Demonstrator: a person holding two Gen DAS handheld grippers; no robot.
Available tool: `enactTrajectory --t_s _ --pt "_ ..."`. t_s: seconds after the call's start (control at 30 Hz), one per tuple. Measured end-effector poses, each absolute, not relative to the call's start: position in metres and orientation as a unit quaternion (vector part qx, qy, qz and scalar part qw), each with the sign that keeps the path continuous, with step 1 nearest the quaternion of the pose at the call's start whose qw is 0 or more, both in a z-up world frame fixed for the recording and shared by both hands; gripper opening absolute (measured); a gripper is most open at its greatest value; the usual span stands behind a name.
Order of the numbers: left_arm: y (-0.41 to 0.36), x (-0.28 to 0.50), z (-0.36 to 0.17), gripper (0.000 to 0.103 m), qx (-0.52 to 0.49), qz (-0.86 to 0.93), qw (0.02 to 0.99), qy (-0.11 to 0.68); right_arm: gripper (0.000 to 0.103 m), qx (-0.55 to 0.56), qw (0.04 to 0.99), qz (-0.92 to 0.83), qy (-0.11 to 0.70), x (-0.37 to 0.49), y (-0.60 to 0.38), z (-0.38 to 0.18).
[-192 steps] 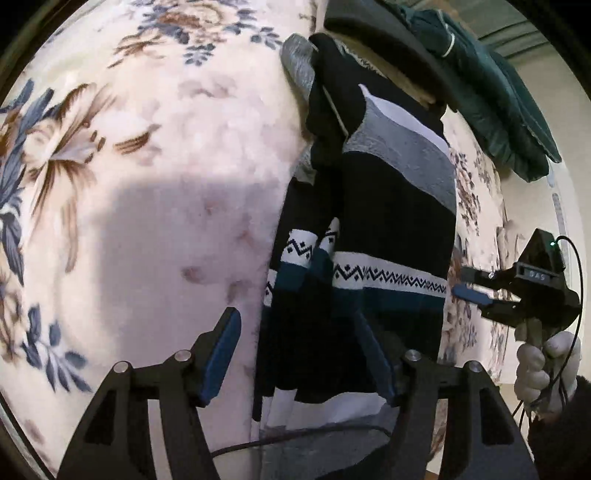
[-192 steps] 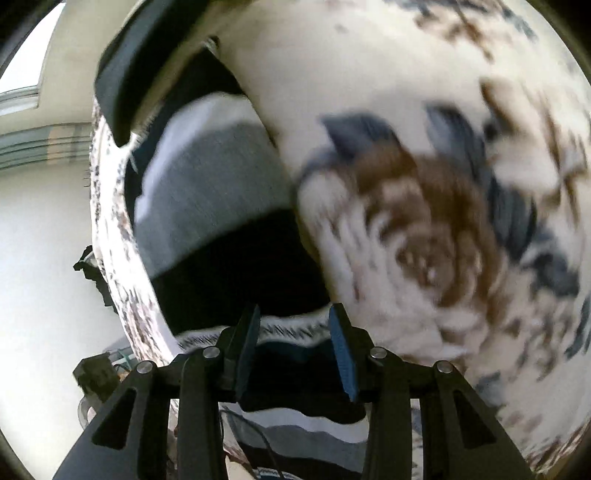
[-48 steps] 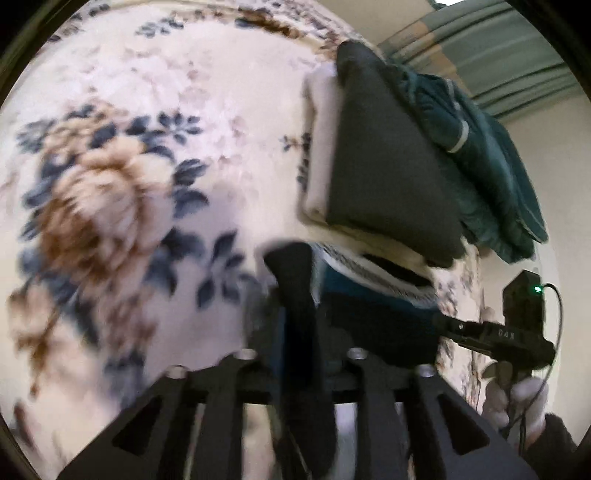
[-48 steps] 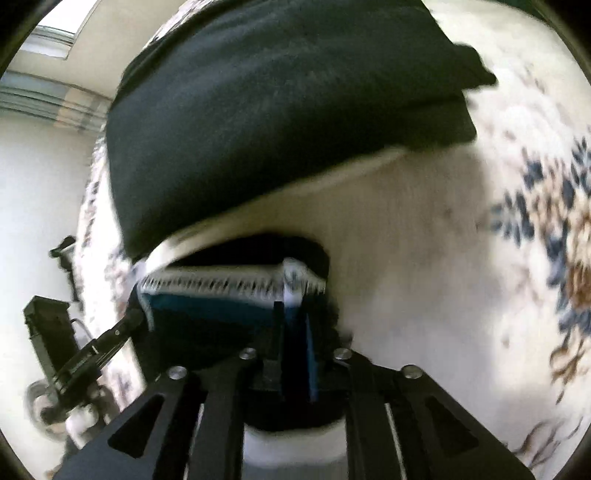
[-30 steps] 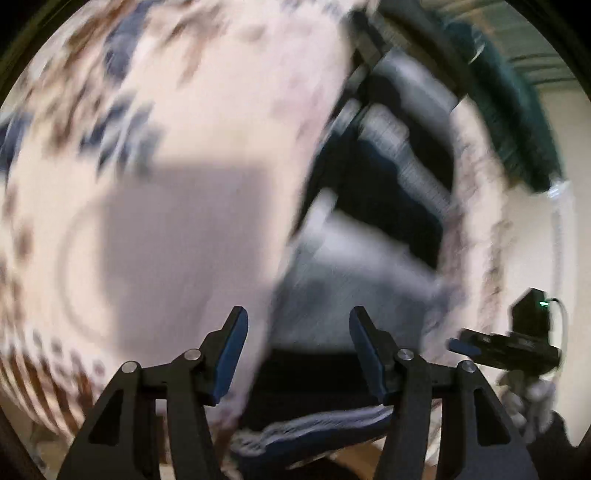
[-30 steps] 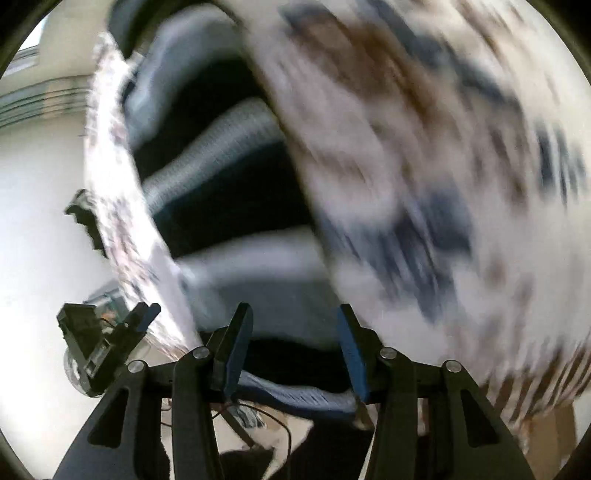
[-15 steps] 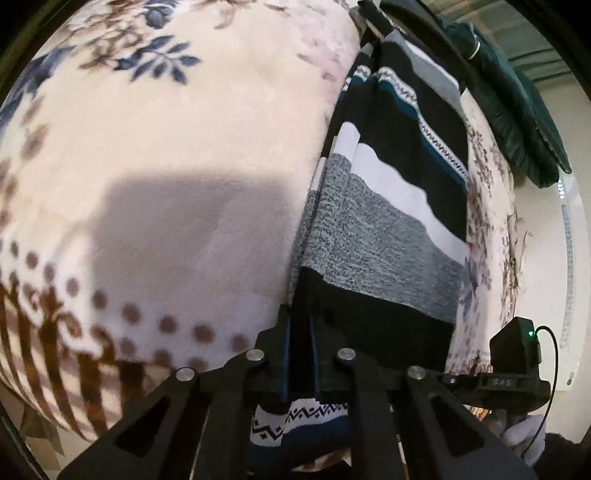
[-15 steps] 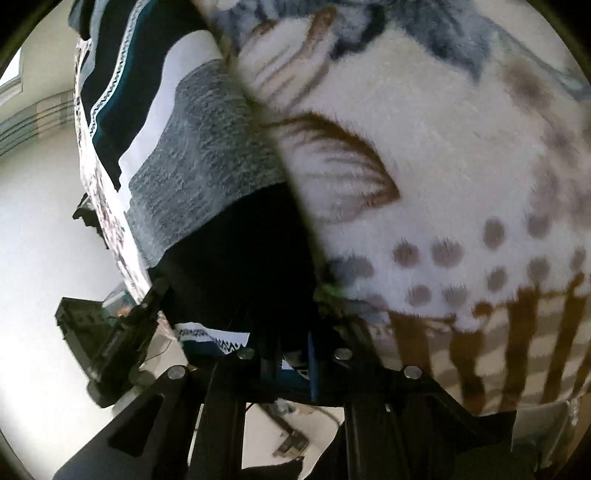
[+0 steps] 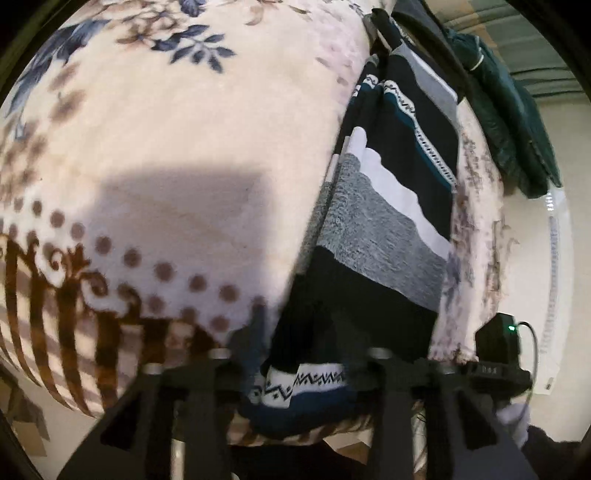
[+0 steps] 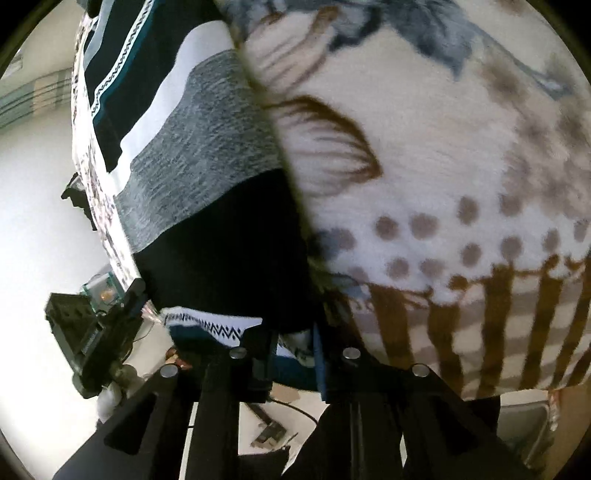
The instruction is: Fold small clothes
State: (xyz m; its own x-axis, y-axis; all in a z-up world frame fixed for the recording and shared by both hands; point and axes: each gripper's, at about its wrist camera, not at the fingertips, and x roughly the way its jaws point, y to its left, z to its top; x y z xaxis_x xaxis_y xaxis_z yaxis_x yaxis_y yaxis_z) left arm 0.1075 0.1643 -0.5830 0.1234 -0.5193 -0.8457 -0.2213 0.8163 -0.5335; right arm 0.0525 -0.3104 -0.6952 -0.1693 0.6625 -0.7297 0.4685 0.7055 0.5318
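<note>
A striped sweater (image 9: 376, 236) in black, grey, white and teal lies lengthwise on a floral blanket (image 9: 184, 147), and its patterned hem hangs over the near edge. My left gripper (image 9: 303, 354) straddles that hem at the left corner. Its jaws are opening, and the cloth sits loose between them. In the right wrist view the sweater (image 10: 207, 147) runs up to the left over the blanket (image 10: 443, 147). My right gripper (image 10: 291, 354) stands at the hem's right corner, its jaws opening with cloth between them. Each view shows the other gripper (image 9: 495, 354) (image 10: 96, 332) at the side.
A dark green jacket (image 9: 509, 110) and a dark folded garment (image 9: 421, 26) lie at the far end of the blanket. A white-gloved hand (image 9: 513, 413) holds the right gripper. Below the blanket's edge is floor with a cable (image 10: 280, 406).
A second ago both grippers were open and sweeping back to the near edge. Half a second ago both were shut on the hem. Now their jaws have parted there.
</note>
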Motion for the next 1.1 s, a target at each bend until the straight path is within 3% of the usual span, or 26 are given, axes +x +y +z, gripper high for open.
enactTrajectory --t_s 0.07,0.2,0.3,0.53,0.57,0.6,0.63,0.67,0.7,0.77,1.1 --pt "0.17 0.103 -0.591 0.06 -0.292 -0.102 0.688 0.656 0.051 0.382 0.526 0.092 0.754 0.05 -0.32 -0.699" --pt "0.171 0.098 -0.615 0.061 -0.301 -0.112 0.665 0.674 0.051 0.396 0.51 0.095 0.757 0.043 -0.33 -0.711" --pt "0.164 0.098 -0.621 0.07 -0.309 -0.129 0.66 0.672 0.052 0.405 0.499 0.105 0.759 0.042 -0.327 -0.721" --pt "0.146 0.095 -0.611 0.069 -0.307 -0.146 0.664 0.666 0.054 0.44 0.473 0.128 0.752 0.045 -0.311 -0.738" --pt "0.141 0.094 -0.609 0.059 -0.304 -0.15 0.664 0.666 0.054 0.45 0.469 0.127 0.749 0.046 -0.309 -0.739" --pt "0.137 0.093 -0.608 0.03 -0.298 -0.15 0.664 0.669 0.053 0.455 0.467 0.126 0.748 0.047 -0.307 -0.739" --pt "0.132 0.091 -0.607 0.013 -0.289 -0.15 0.662 0.675 0.051 0.458 0.469 0.122 0.745 0.048 -0.307 -0.739" --pt "0.13 0.089 -0.606 0.008 -0.289 -0.151 0.662 0.675 0.039 0.461 0.472 0.117 0.742 0.048 -0.306 -0.737" --pt "0.131 0.088 -0.603 0.008 -0.29 -0.144 0.666 0.672 0.02 0.461 0.475 0.115 0.74 0.047 -0.307 -0.736" --pt "0.136 0.087 -0.595 0.008 -0.302 -0.134 0.671 0.663 0.013 0.475 0.479 0.12 0.728 0.046 -0.312 -0.728" --pt "0.13 0.135 -0.503 0.007 -0.279 -0.15 0.739 0.594 0.011 0.466 0.551 0.169 0.671 0.086 -0.321 -0.639"
